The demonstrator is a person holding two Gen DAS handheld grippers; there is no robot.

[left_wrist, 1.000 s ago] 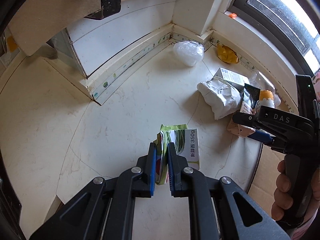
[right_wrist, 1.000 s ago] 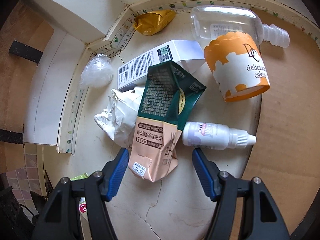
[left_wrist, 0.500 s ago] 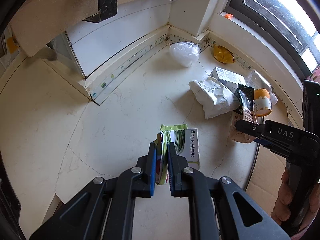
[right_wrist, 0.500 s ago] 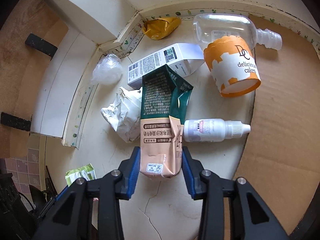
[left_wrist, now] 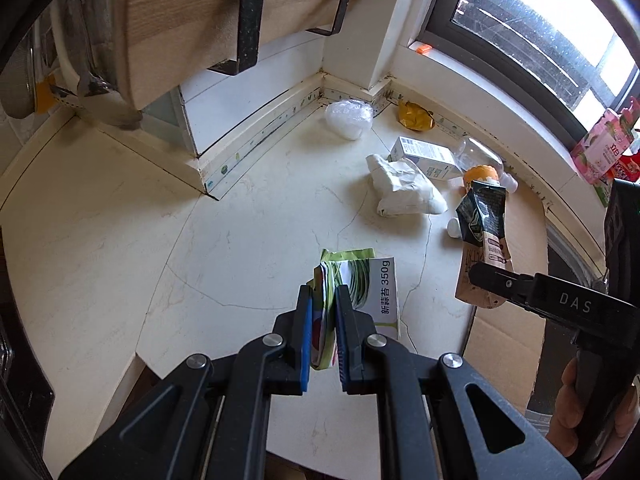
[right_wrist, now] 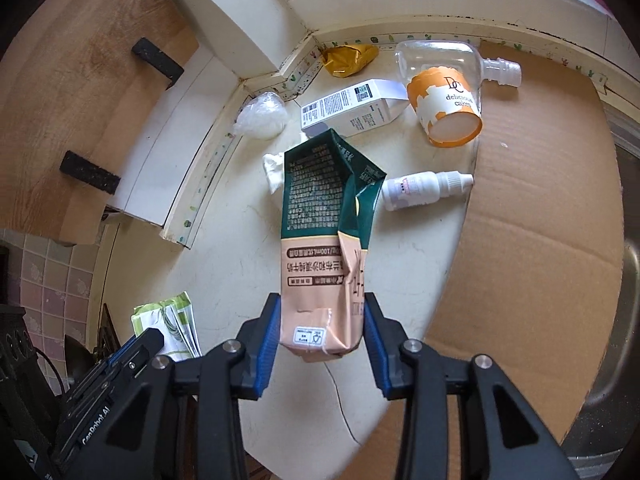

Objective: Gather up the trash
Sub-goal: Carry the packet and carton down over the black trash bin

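Right wrist view: the right gripper (right_wrist: 320,340) has its blue fingers (right_wrist: 267,344) clamped on the peach bottom end of a crushed milk carton (right_wrist: 320,248). The carton's green top points away from the camera and hangs clear of the surface (right_wrist: 224,248), so it appears lifted. Holding it by the stiffer folded base probably gives the pads flat sides to press on.

Left wrist view: the left gripper (left_wrist: 322,332) is closed on a flattened green vegetable pouch (left_wrist: 360,280), pinched edge-on between the fingers (left_wrist: 304,332); the printed face reads 350g. A thin pouch suits this narrow edge grip. Both grippers are loaded, so my judgement is that the next step is carrying both items to a bin, which is not in view.

Trash not yet collected lies in the corner under the window:
- crumpled white paper bag (left_wrist: 404,192), just beyond the carton
- small white dropper bottle (right_wrist: 424,190), lying beside the cardboard sheet (right_wrist: 552,240)
- white printed box (right_wrist: 352,110)
- orange-and-white paper cup (right_wrist: 444,108) on its side, resting against a clear plastic bottle (right_wrist: 452,56)
- clear plastic wad (right_wrist: 262,118) and yellow wrapper (right_wrist: 348,60), against the wall trim
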